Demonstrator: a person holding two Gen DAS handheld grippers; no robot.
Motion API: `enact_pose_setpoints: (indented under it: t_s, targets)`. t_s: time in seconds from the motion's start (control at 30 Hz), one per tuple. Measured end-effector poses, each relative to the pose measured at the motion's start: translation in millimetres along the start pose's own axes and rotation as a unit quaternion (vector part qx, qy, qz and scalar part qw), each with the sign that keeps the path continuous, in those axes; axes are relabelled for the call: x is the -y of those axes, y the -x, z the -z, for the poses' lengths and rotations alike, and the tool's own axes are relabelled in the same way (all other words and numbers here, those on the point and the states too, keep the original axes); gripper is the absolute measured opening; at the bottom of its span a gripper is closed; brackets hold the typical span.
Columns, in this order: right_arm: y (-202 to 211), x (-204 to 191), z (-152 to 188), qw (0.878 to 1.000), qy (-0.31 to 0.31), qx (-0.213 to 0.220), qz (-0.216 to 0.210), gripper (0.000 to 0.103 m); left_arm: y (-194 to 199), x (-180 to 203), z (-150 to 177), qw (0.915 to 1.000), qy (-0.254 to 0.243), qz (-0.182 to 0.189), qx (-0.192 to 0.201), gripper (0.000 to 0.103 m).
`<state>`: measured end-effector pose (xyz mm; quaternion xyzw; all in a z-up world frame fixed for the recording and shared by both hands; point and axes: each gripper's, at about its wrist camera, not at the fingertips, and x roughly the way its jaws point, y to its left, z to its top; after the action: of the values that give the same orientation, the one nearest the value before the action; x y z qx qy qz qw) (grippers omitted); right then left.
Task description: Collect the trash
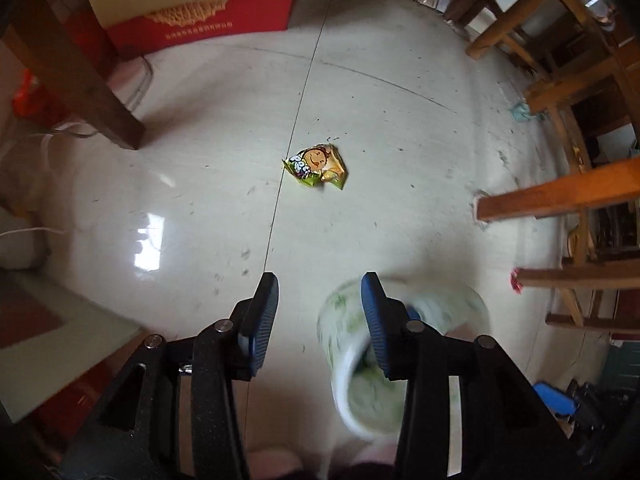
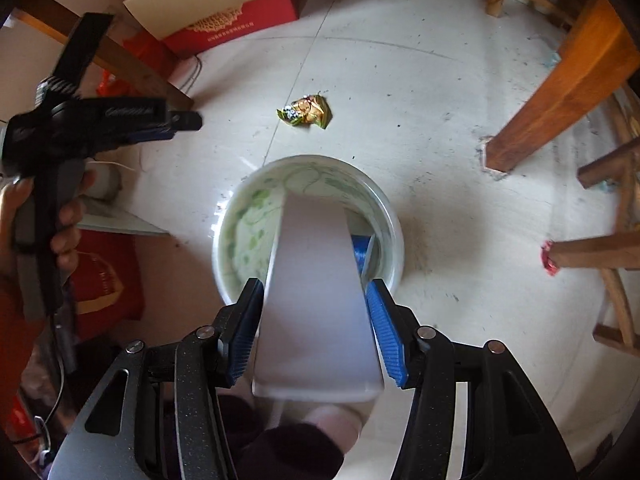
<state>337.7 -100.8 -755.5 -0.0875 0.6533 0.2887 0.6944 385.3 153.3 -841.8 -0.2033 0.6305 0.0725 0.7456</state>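
1. The floor point(image 1: 400, 128) is glossy pale tile, scuffed and speckled with dirt.
2. The wrapper point(image 1: 316, 166) looks like shiny crinkled foil or plastic.
3. The bin point(image 2: 390, 216) looks like smooth plastic, white with green print inside.
4. The white piece point(image 2: 316, 300) in the right gripper point(image 2: 316, 312) is matt and smooth.
5. Its pads point(image 2: 384, 328) are ribbed blue rubber on black textured plastic, with metal pins.
6. The furniture legs point(image 2: 560, 96) are varnished wood.
7. The box point(image 1: 200, 20) is printed cardboard.
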Motion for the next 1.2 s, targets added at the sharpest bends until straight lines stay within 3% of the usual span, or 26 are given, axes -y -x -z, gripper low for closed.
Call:
enact_pose_setpoints:
  t_s: [0.17, 0.3, 0.47, 0.53, 0.7, 0.8, 0.83, 0.87, 0.9, 1.03, 1.2]
  targets:
    - [-21, 8, -9, 0.999, 0.004, 0.035, -0.008, 0.053, -68, -19, -25, 0.9995, 0.019, 0.023, 0.007, 0.042]
    - [-14, 19, -20, 0.995, -0.014, 0.102, -0.013, 0.053, -110, -34, -46, 0.9972, 0.048, 0.053, 0.020, 0.042]
    - [8, 38, -26, 0.981, -0.053, 0.187, -0.005, 0.058, -166, -55, -74, 0.9903, 0.107, 0.088, 0.006, 0.042]
    - [10, 41, -26, 0.977, -0.060, 0.203, 0.005, 0.059, -183, -60, -82, 0.9854, 0.126, 0.114, -0.002, 0.042]
    - [12, 47, -21, 0.972, -0.079, 0.222, 0.020, 0.059, -211, -67, -92, 0.9805, 0.152, 0.122, -0.023, 0.042]
    - [13, 48, -16, 0.970, -0.084, 0.226, 0.026, 0.059, -217, -64, -93, 0.9774, 0.158, 0.138, -0.027, 0.042]
    - [11, 53, -17, 0.970, -0.085, 0.225, 0.027, 0.059, -219, -61, -93, 0.9781, 0.154, 0.138, -0.025, 0.032]
    - [11, 52, -16, 0.970, -0.086, 0.224, 0.029, 0.059, -220, -57, -94, 0.9796, 0.145, 0.137, -0.024, 0.011]
    - [10, 55, -16, 0.970, -0.086, 0.224, 0.029, 0.059, -222, -55, -96, 0.9812, 0.137, 0.134, -0.026, 0.002]
    - [12, 58, -14, 0.971, -0.088, 0.222, 0.029, 0.059, -203, -40, -92, 0.9927, 0.083, 0.088, 0.006, 0.000]
    - [14, 57, -9, 0.972, -0.097, 0.212, 0.021, 0.059, -137, -23, -76, 0.9963, 0.015, 0.061, 0.058, 0.000]
